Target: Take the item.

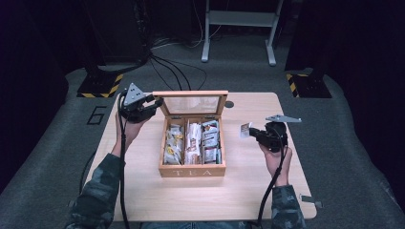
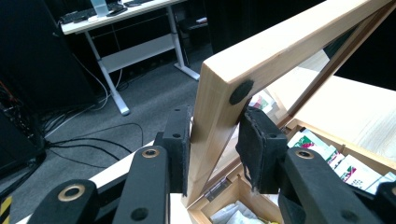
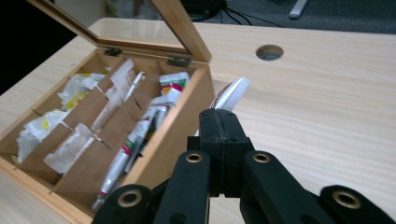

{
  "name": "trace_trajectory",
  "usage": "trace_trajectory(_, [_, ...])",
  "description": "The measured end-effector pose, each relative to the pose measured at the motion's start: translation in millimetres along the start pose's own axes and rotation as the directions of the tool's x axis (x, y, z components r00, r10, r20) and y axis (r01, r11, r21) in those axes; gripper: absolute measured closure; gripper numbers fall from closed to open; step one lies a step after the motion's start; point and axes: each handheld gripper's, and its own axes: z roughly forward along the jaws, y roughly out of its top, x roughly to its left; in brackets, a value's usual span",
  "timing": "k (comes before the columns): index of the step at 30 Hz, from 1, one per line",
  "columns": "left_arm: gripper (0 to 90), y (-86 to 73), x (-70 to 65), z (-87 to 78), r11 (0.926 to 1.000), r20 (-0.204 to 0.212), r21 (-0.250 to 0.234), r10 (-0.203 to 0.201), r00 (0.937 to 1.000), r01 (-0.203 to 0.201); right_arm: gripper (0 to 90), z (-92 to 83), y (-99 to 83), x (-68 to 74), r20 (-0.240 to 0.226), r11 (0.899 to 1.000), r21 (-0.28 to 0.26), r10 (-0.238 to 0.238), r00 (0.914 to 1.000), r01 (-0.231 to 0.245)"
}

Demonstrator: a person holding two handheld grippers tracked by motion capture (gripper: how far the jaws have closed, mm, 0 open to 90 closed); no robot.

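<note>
A wooden tea box (image 1: 191,171) marked TEA stands in the middle of the table, its three rows packed with several tea packets (image 1: 193,140). Its glass-paned lid (image 1: 191,95) stands upright. My left gripper (image 1: 154,103) is shut on the lid's left corner; in the left gripper view both pads (image 2: 259,148) press the lid's wooden frame (image 2: 261,60). My right gripper (image 1: 254,132) hovers to the right of the box, shut on a white tea packet (image 1: 245,130). In the right gripper view the tea packet (image 3: 231,95) sticks out beyond the closed right gripper (image 3: 219,122), beside the box (image 3: 163,140).
The light wooden table (image 1: 215,200) has a round cable hole (image 1: 229,104) behind the box, the same hole (image 3: 269,52) in the right gripper view. A white desk frame (image 1: 239,28) and floor cables (image 1: 176,67) lie beyond the table's far edge.
</note>
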Motion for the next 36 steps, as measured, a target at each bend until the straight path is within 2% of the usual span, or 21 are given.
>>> trace_trajectory(7, [64.7,0.4,-0.1,0.0,1.0,-0.001,0.003,0.0,1.0,0.0,90.0,1.0,-19.2,-23.0,0.034,0.998,0.024,0.059,0.9977,-0.059])
trace_trajectory(11, [64.7,0.4,-0.2,0.0,1.0,-0.001,0.003,0.0,1.0,0.0,90.0,9.0,-31.6,-39.3,0.053,0.994,0.059,0.089,0.9946,-0.092])
trace_trajectory(15, [64.7,0.1,-0.6,-0.4,1.0,-0.001,0.002,0.001,1.0,-0.001,90.0,21.3,-47.9,-57.1,0.082,0.985,0.1,0.13,0.9881,-0.138])
trace_trajectory(21, [64.8,0.2,-0.9,-0.6,1.0,-0.004,0.004,0.006,1.0,-0.006,90.0,32.5,-67.8,-73.4,0.14,0.972,0.148,0.163,0.9765,-0.184])
trace_trajectory(23, [64.7,0.1,-1.1,-0.7,1.0,-0.005,0.004,0.006,1.0,-0.006,90.0,34.7,-71.6,-77.1,0.17,0.973,0.15,0.15,0.9739,-0.177])
trace_trajectory(25, [64.8,-0.2,-1.6,-0.8,1.0,-0.005,0.003,0.005,1.0,-0.005,90.0,34.7,-74.7,-80.3,0.181,0.971,0.141,0.164,0.9696,-0.191])
trace_trajectory(26, [64.7,-0.2,-1.6,-0.9,1.0,-0.005,0.003,0.005,1.0,-0.005,90.0,35.5,-75.9,-81.5,0.195,0.973,0.14,0.155,0.9685,-0.184])
trace_trajectory(30, [64.7,-0.3,-2.0,-1.5,0.9999,-0.003,0.007,0.007,1.0,-0.007,89.9,37.2,-81.0,-85.3,0.257,0.97,0.141,0.157,0.9536,-0.198])
trace_trajectory(31, [64.7,-0.4,-2.0,-1.5,1.0,-0.003,0.007,0.007,1.0,-0.007,89.5,37.6,-82.4,-87.3,0.26,0.973,0.141,0.142,0.9552,-0.183])
trace_trajectory(33, [64.7,-0.5,-2.2,-1.7,0.9999,-0.003,0.007,0.008,1.0,-0.008,87.5,39.4,-84.2,-87.1,0.281,0.969,0.145,0.152,0.9478,-0.198])
trace_trajectory(34, [64.8,-0.5,-2.3,-1.8,0.9999,-0.003,0.007,0.008,1.0,-0.008,86.1,39.7,-85.4,-88.6,0.279,0.97,0.152,0.142,0.9498,-0.189])
trace_trajectory(36, [64.8,-0.8,-2.5,-1.7,0.9999,-0.006,0.004,0.01,0.9999,-0.009,79.4,40.7,-87.2,-88.7,0.287,0.969,0.149,0.147,0.9465,-0.196])
